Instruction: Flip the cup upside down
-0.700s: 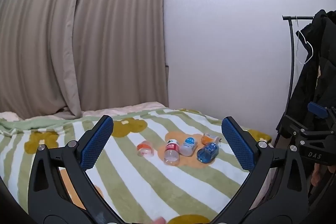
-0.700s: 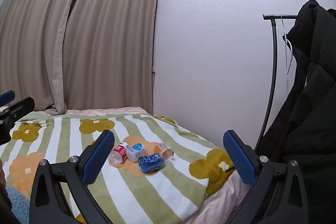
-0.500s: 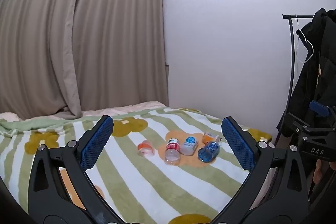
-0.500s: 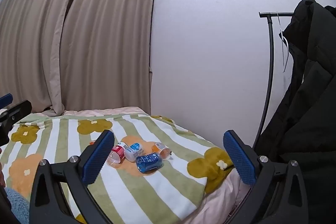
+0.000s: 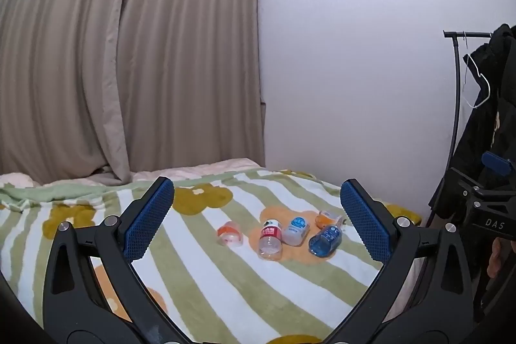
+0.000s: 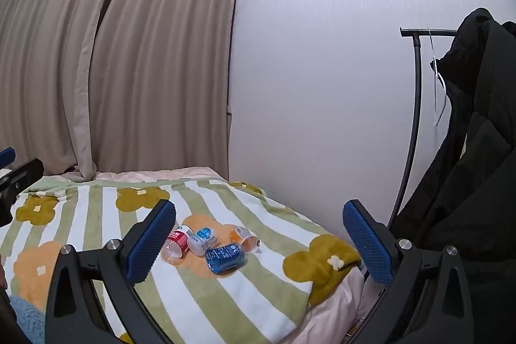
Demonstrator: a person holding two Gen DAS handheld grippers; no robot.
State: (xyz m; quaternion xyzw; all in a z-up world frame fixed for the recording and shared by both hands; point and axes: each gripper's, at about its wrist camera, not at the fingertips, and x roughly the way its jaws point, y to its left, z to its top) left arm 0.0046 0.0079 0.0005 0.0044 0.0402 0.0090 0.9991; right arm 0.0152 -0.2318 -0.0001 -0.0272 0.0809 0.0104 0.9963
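Both grippers are just hanging over the green-and-white striped flower blanket. The left gripper has its blue-padded fingers spread wide, nothing between them, and the right gripper is the same. The small clear plastic cups all lie on their sides well ahead of the fingertips: orange-banded cup, red-labelled cup, white-and-blue cup, blue cup, orange cup farthest back.

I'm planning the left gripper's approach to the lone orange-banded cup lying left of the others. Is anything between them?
Nothing visible blocks it. The left gripper is open above the bed, and only bare striped blanket lies before the orange-banded cup. The red-labelled cup lies to its right, apart from it.
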